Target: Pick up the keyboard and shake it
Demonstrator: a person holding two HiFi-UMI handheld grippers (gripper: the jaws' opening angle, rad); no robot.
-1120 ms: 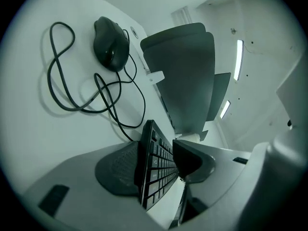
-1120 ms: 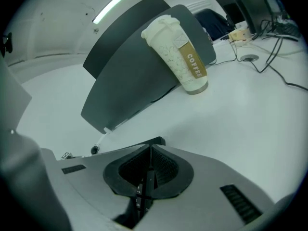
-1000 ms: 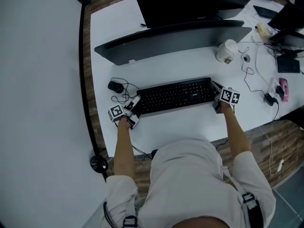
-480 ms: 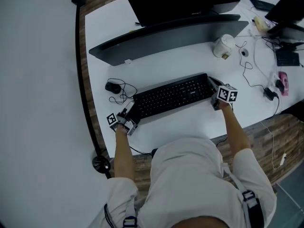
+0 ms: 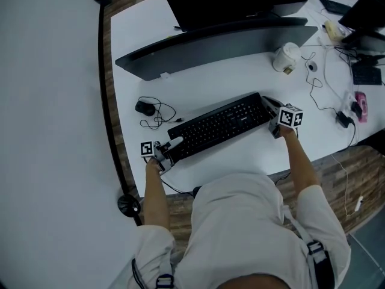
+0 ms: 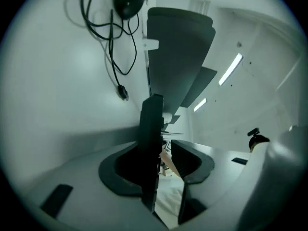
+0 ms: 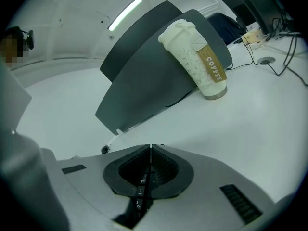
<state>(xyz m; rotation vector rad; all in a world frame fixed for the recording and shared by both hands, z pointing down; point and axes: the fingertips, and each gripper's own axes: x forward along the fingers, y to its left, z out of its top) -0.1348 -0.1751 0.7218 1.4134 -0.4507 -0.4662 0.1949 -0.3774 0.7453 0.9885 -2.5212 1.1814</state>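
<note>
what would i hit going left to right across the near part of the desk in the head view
left gripper (jaws just been closing, keyboard's end between them) → keyboard → right gripper → pink item

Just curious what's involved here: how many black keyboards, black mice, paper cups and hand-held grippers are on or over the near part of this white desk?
keyboard: 1
mouse: 1
paper cup: 1
grippers: 2 (left gripper, its jaws just closing with the keyboard's end between them, and right gripper)
Total: 5
</note>
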